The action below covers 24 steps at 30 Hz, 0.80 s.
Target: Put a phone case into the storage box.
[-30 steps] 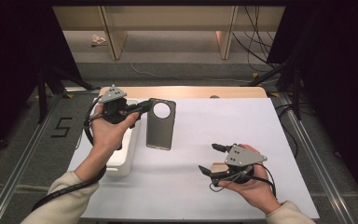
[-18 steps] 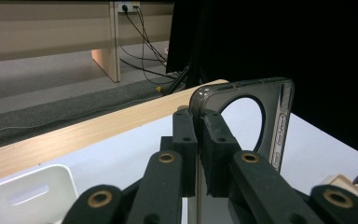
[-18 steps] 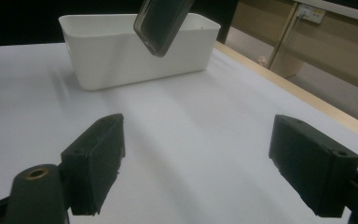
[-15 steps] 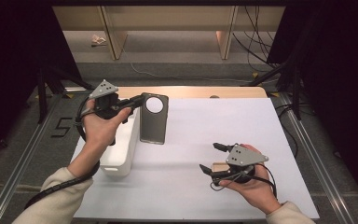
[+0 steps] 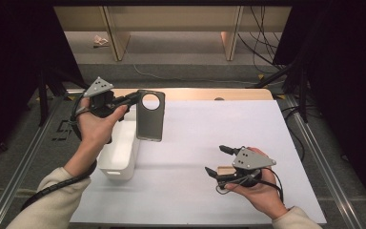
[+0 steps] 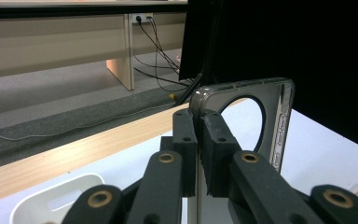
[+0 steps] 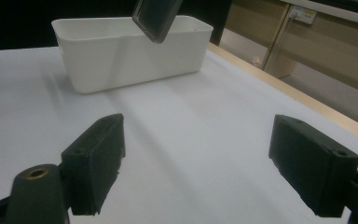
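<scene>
A dark translucent phone case [image 5: 149, 115] with a round camera hole hangs in the air over the table's left side, above the right rim of a white bin [image 5: 119, 153]. My left gripper [image 5: 134, 98] is shut on the case's top corner, and in the left gripper view the pads [image 6: 214, 140] pinch the case edge [image 6: 279, 121]. My right gripper [image 5: 218, 160] rests low over the white table cover at the front right, open, with nothing between its jaws. In the right gripper view the case's lower end [image 7: 156, 16] hangs over the bin [image 7: 130, 51].
A white sheet [image 5: 205, 143] covers the wooden table [image 5: 195, 93], whose far edge shows bare. A small pale wooden block [image 5: 226, 170] lies under the right hand. Metal rails run along both table sides. Cables lie on the floor behind.
My left hand has carried the case to the left and slightly up, from over the table sheet to above the white bin's edge. The right hand has stayed put.
</scene>
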Tool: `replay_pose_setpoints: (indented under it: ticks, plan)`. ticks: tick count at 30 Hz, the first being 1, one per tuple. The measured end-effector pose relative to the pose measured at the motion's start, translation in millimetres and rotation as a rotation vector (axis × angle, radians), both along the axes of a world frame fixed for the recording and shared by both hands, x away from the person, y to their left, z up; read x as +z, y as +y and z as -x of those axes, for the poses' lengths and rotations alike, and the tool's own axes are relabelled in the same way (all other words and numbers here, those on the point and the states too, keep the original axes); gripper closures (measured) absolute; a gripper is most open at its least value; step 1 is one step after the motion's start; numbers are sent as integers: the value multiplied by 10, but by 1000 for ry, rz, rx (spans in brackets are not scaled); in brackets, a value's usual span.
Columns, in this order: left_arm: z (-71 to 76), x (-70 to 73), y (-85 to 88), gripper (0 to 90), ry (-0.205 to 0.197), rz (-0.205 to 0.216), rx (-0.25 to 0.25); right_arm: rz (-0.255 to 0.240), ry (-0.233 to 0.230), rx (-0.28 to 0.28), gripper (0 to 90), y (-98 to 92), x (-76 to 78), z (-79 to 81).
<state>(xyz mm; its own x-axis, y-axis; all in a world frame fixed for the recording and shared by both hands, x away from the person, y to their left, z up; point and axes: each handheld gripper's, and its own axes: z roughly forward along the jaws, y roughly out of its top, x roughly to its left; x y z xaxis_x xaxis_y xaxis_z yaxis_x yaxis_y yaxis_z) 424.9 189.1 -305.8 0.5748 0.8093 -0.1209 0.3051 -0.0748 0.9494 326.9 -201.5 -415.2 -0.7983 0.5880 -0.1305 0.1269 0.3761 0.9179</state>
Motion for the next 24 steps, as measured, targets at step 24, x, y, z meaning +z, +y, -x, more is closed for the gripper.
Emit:
replay_pose_setpoints:
  ticks: [24]
  plan:
    - [-69,44,287,847,-15,19,66,-6,6,-29,194,-121,-2,-41]
